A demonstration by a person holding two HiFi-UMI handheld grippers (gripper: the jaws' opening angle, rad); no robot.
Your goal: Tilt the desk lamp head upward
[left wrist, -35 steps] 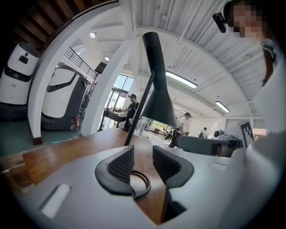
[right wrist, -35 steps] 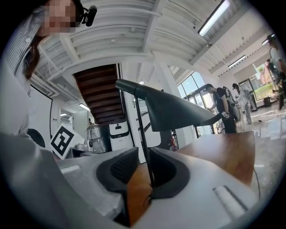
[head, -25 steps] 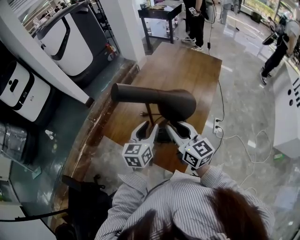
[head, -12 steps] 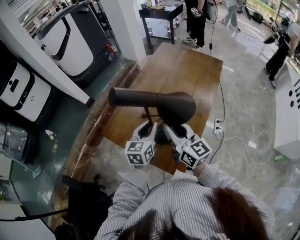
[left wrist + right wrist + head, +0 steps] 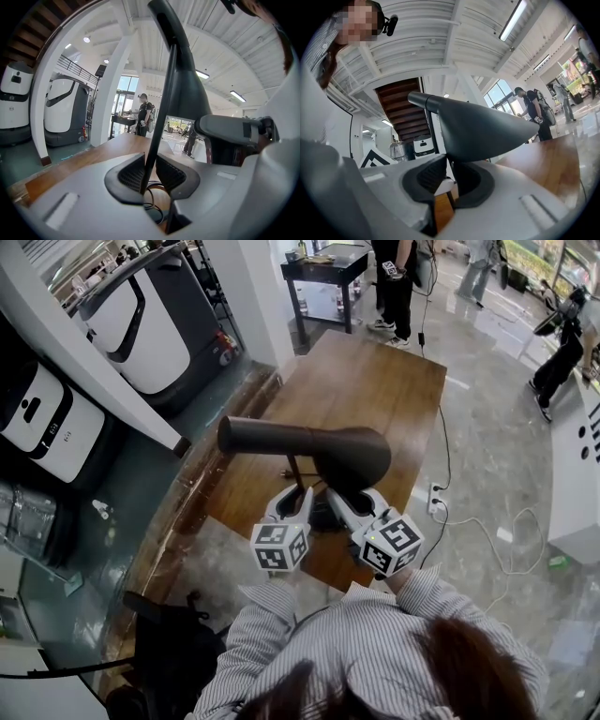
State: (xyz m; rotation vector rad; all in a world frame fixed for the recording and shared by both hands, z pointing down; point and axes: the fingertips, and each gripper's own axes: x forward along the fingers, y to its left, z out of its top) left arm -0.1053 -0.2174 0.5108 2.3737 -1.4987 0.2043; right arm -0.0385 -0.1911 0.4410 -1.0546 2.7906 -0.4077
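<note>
A dark desk lamp stands near the front edge of the wooden table [image 5: 375, 381]. Its long head [image 5: 309, 442] lies about level on a thin stem [image 5: 294, 470]. My left gripper [image 5: 298, 495] has just been closing, and its pads now press on the stem [image 5: 161, 117] below the head [image 5: 183, 84]. From the right, my right gripper [image 5: 342, 495] reaches under the wide end of the head [image 5: 483, 129]. Its jaws [image 5: 450, 178] stand nearly together on the narrow neck just beneath it. The lamp's base is hidden behind the grippers.
White and black cleaning machines [image 5: 141, 315] stand along the left wall. At the back are a small dark table [image 5: 323, 268] and standing people [image 5: 394, 277]. A cable and power strip [image 5: 433, 498] lie on the floor at right. A black seat [image 5: 173, 643] is at lower left.
The left gripper's jaws have come together round the lamp stem. The right gripper has stayed under the head, and the lamp has not visibly tilted.
</note>
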